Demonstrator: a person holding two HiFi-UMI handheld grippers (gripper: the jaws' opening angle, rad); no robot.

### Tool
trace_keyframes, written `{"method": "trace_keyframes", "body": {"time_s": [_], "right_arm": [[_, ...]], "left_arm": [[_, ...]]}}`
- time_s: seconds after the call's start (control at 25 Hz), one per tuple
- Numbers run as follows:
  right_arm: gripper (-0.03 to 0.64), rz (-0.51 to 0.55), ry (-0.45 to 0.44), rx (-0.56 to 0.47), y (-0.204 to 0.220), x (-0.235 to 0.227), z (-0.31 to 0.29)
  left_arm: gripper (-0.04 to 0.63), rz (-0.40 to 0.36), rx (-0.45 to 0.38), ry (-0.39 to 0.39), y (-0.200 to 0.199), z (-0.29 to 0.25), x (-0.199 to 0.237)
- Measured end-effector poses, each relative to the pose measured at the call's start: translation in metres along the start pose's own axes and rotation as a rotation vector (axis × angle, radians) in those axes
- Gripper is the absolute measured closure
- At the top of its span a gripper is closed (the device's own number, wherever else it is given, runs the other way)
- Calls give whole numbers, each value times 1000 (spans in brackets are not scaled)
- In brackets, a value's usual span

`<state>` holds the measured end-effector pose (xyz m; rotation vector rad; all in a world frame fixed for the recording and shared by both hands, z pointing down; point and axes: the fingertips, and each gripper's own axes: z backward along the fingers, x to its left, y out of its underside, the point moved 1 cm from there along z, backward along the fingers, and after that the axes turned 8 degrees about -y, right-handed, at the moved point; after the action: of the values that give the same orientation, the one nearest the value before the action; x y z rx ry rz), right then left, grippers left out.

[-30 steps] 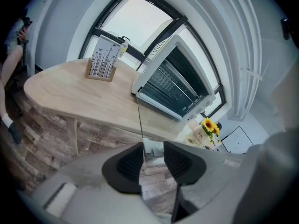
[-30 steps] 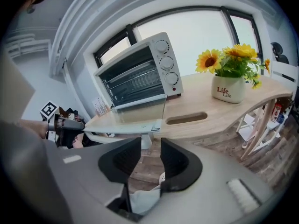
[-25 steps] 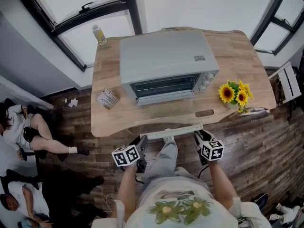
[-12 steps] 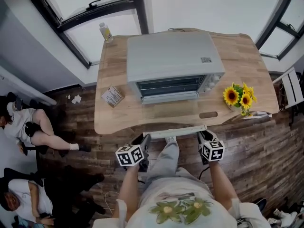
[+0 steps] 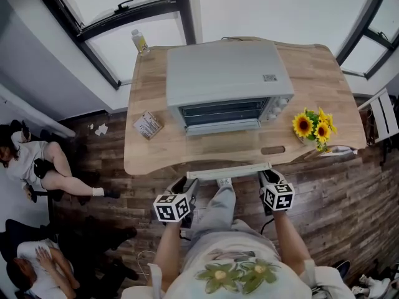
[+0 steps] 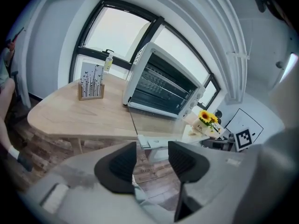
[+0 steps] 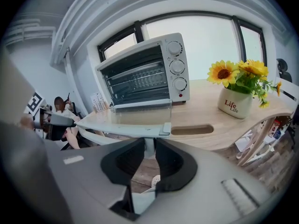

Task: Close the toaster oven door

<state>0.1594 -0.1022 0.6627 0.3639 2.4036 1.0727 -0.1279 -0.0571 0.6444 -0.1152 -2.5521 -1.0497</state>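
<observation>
Our left hand-held gripper (image 5: 187, 183) hangs just below the left end of the door handle (image 5: 227, 171). Its jaws are wide and empty, having just been opening. Our right hand-held gripper (image 5: 267, 178) sits under the right end, its jaws just closed to a narrow gap that grips nothing. The toaster oven (image 5: 224, 80) stands mid-worktop (image 5: 153, 157), its glass door (image 5: 224, 148) dropped flat past the near edge. We judge the door light and stiffly hinged, with fragile glass, so we should lift at the handle bar, not the pane.
</observation>
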Motion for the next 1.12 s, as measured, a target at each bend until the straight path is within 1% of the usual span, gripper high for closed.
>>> {"method": "trace_keyframes", "body": {"time_s": [0.2,0.44,0.64,0.84,1.12], "right_arm": [[541,4,-6,-14,-6,2,4],[541,-4,-11,-24,-10,4,6],[541,-12,-11,-35,-16,5,9],[540,-20,-11,-51,-20,6,12],[540,-25,-8,-69,-26,8,15]], "left_arm": [[387,-13,29,-2,8,-6,-4],[387,-27,31,5,4,-12,-7],[387,-35,30,-7,-1,-13,-8],[388,-89,12,-17,-7,-12,-11],[432,-122,-14,-21,-14,-11,-17]]}}
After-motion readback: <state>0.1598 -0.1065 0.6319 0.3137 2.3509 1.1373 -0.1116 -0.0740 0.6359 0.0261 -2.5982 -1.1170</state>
